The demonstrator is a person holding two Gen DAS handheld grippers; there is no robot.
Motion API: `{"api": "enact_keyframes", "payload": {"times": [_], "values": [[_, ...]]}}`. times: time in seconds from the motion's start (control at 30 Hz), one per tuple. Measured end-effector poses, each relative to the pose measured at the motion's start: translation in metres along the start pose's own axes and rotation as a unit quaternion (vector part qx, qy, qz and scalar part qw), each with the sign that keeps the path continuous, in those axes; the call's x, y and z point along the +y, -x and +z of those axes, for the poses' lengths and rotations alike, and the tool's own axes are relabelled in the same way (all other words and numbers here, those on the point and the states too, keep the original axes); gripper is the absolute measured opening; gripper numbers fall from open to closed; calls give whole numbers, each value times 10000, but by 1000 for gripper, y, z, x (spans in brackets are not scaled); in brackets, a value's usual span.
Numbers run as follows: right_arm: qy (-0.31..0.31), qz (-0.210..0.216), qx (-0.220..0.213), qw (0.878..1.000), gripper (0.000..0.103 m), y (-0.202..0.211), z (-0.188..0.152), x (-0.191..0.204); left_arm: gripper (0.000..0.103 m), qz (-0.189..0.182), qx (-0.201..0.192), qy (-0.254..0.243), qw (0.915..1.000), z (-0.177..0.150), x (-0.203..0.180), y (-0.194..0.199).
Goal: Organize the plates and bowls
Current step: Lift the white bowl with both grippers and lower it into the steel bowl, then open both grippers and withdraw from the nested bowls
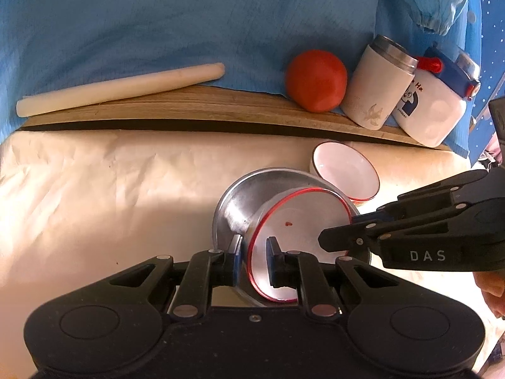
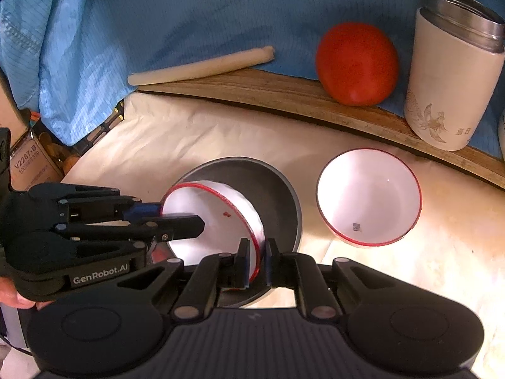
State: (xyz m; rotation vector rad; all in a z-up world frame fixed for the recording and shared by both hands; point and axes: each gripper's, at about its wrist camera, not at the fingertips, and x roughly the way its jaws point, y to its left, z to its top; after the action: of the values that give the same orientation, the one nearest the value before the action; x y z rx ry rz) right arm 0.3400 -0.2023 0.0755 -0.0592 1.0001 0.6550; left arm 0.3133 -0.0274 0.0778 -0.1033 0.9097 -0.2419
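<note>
A white bowl with a red rim [image 1: 300, 230] [image 2: 217, 221] is tilted inside a metal bowl [image 1: 236, 202] [image 2: 271, 186] on the cream cloth. My left gripper [image 1: 254, 252] [image 2: 181, 218] is shut on the near rim of the white bowl. My right gripper [image 2: 256, 262] [image 1: 334, 237] is shut on the same bowl's rim from the other side. A second white bowl with a red rim [image 1: 345, 170] [image 2: 369, 195] stands upright on the cloth to the right of the metal bowl.
A wooden board [image 1: 189, 107] [image 2: 284, 91] lies behind the bowls against blue cloth. On it are a white rolling pin [image 1: 120, 88] [image 2: 202, 66], a red tomato [image 1: 315, 80] [image 2: 356, 63], a white cup with a steel rim [image 1: 378, 85] [image 2: 451, 72] and a white jar with a blue lid [image 1: 438, 101].
</note>
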Motion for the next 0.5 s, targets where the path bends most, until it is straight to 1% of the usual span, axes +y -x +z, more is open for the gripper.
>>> {"api": "enact_keyframes", "payload": {"times": [0.3,0.4,0.43,0.5], "values": [[-99,-40,-146,9998,18,4,4,-4,16,-47,-10,220,9997,5,9,-2],[-126,6,-212,9997,22,7,2,-7,17,-73,-32,266,9996,5,9,-1],[-128,11,-249,9996,23,8,2,-7,19,-88,-39,285,9995,5,10,-1],[-122,34,-338,9994,24,11,-1,-8,21,-113,-49,312,9994,4,10,-1]]}}
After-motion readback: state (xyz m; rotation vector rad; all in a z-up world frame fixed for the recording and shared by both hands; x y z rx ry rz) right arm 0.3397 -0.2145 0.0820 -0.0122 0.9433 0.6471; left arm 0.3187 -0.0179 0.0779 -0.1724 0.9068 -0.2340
